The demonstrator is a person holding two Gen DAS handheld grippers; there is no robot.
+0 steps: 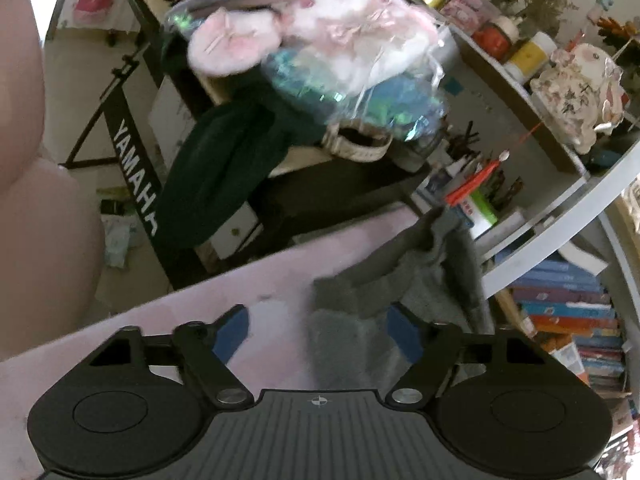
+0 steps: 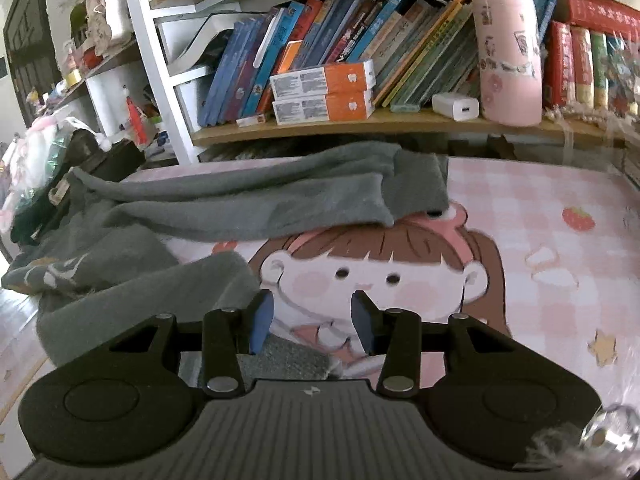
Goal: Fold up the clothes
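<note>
A grey fleecy garment [image 2: 224, 208] lies crumpled across the far and left part of a pink cartoon-print mat [image 2: 520, 248], one sleeve stretched along the back. My right gripper [image 2: 312, 316] stands open just above the mat, with a grey fold of the garment below its blue pads [image 2: 262, 320]; nothing is pinched. In the left wrist view the same grey garment [image 1: 400, 284] lies bunched near the mat's pink edge [image 1: 248, 280]. My left gripper [image 1: 316, 332] hangs open over it, the cloth lying between and ahead of the wide-apart fingers.
A bookshelf [image 2: 360, 124] with books, orange boxes [image 2: 324, 92] and a pink tube [image 2: 510, 56] runs behind the mat. Left of the mat stand a Yamaha keyboard stand [image 1: 132, 176], a cluttered desk with plush toys [image 1: 312, 32] and a dark green cloth [image 1: 216, 168].
</note>
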